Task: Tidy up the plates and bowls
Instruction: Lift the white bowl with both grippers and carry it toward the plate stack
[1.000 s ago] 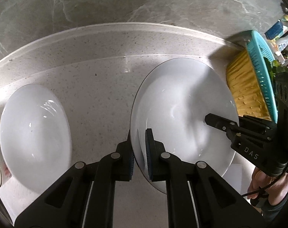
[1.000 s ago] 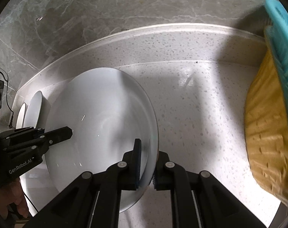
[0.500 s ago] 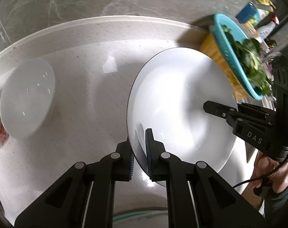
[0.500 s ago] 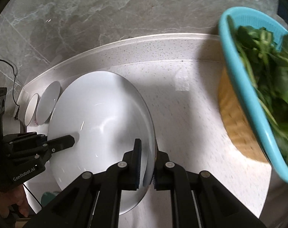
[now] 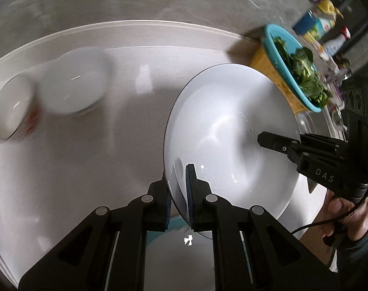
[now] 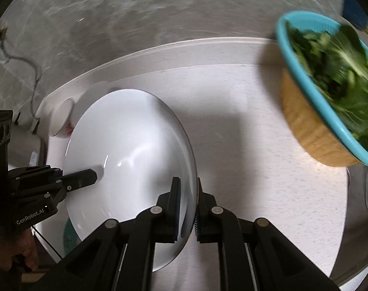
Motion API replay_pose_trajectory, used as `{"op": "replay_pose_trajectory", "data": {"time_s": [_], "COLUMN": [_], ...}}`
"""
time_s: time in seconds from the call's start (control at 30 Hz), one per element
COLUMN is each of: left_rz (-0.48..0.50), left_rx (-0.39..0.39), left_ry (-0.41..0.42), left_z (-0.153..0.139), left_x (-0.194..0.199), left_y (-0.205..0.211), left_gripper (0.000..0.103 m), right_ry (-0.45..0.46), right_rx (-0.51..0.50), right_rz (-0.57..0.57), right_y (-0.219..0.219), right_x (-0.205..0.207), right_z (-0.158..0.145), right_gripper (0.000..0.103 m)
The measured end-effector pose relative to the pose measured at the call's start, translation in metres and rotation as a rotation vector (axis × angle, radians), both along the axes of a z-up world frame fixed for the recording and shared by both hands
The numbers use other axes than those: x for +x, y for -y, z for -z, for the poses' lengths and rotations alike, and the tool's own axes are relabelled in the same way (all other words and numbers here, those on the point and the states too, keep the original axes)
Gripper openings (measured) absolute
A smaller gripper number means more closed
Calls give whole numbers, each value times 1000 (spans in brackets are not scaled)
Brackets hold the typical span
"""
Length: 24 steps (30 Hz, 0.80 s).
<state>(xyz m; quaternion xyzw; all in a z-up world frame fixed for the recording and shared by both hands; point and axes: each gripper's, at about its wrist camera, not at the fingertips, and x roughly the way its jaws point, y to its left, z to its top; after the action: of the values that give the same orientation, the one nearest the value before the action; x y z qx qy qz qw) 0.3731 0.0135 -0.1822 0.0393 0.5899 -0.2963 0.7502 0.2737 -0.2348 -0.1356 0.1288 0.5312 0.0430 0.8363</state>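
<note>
while both grippers clamp opposite edges of the plate (image 5: 230, 131), it has come up off the table (image 5: 74, 169) and travelled away from the wall. the left gripper (image 5: 179, 194) is pinched narrow on the plate's near-left rim, pads on either face; the right gripper (image 6: 186, 201) is pinched the same way on the opposite rim, its tip showing over the plate's far side in the left view. a second ago the plate sat low by the basket (image 6: 329, 92) of greens, with a white bowl (image 5: 74, 82) close off to the left gripper's left. now that bowl and a second bowl (image 5: 11, 111) with red marks lie further ahead and left of the left gripper, blurred, and the basket has slid ahead and to the right of the right gripper. that reads as the carry step under way: the plate is in the air between the hands, probably headed for a stack or rack not in view. the two bowls remain on the table, yet to be sorted.
</note>
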Motion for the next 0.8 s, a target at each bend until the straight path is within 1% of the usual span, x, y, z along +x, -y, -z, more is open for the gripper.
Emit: {"op": "replay_pose_trajectory", "data": {"time_s": [0.17,0.3,0.47,0.63,0.67,0.8], "left_rz": [-126,-230,-330,-394,-402,-422], "left_rx": [12,19,25,40,41,47], "left_ry": [9,-11,-20,-50,-58,-105], "left_z": [-8,-4,1,16,21,42], "left_x": [-12,-18,-28,-47,-52,-70], "left_y": [-89,-160,-228,-283,-282,-305], "left_gripper": [9,9,9,9,9,9], "right_ry": [9,-6,-33,-62,-70,-117], "right_rx": [11,20,36,20,18,13], "right_rz": [-120,-222,-317,-406,-417,-444], "right_y": [-61,-121,-182,-231,-237,-262], "right_x": [12,25,32,28,26,21], "right_z": [-4,6,18,32,36,55], "right_gripper": [11,11,11,11,11,11]}}
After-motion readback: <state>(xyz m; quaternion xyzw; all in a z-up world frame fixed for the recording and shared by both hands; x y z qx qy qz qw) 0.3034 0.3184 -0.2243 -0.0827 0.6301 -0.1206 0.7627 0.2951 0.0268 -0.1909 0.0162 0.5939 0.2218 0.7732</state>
